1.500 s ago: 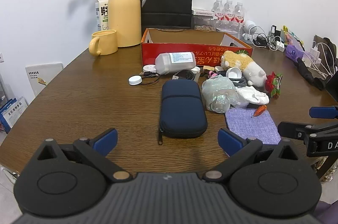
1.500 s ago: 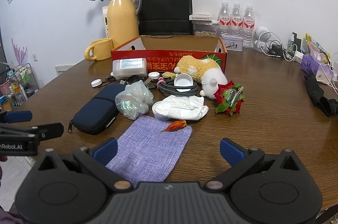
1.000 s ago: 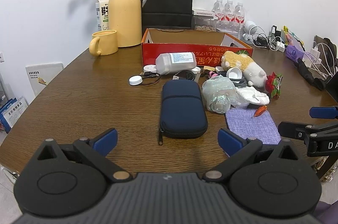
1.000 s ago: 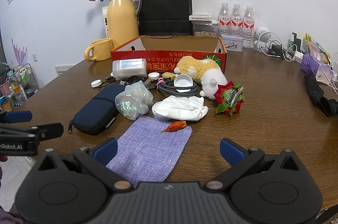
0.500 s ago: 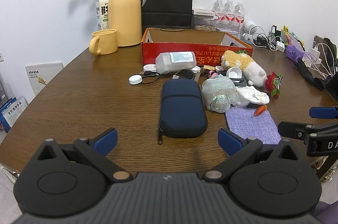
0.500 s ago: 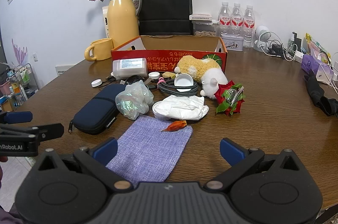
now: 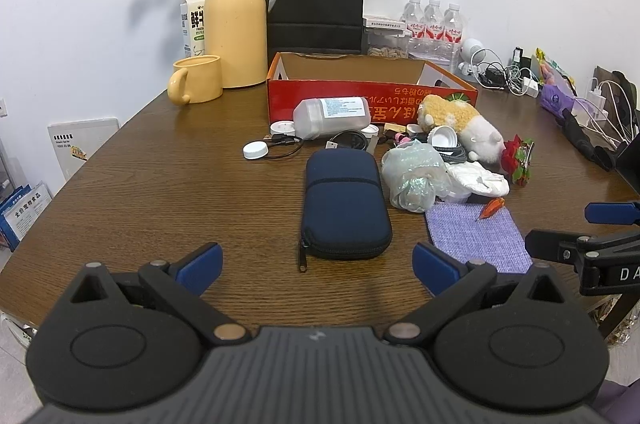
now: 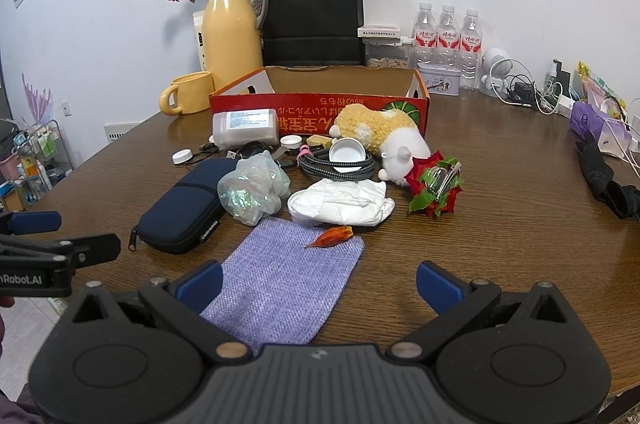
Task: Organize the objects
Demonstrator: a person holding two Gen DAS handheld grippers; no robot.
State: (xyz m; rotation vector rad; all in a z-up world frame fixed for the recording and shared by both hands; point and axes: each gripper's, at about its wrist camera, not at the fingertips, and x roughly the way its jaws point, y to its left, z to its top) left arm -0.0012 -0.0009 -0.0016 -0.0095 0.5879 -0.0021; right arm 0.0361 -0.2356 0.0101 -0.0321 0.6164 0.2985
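Straight ahead in our left wrist view, the navy zip case (image 7: 346, 204) lies on the wooden table (image 7: 160, 192), just beyond our left gripper (image 7: 318, 266), whose jaws are spread wide and hold nothing. Behind the case stands the red cardboard box (image 7: 372, 96); its floor is hidden from us. Our right wrist view puts the purple cloth pouch (image 8: 280, 284) partly under the empty, released right gripper (image 8: 320, 282), left of the case; the pouch's near edge is cut off.

Glossy wood table (image 8: 500, 244), coarse woven purple cloth pouch (image 8: 280, 288), cardboard box (image 8: 320, 104).
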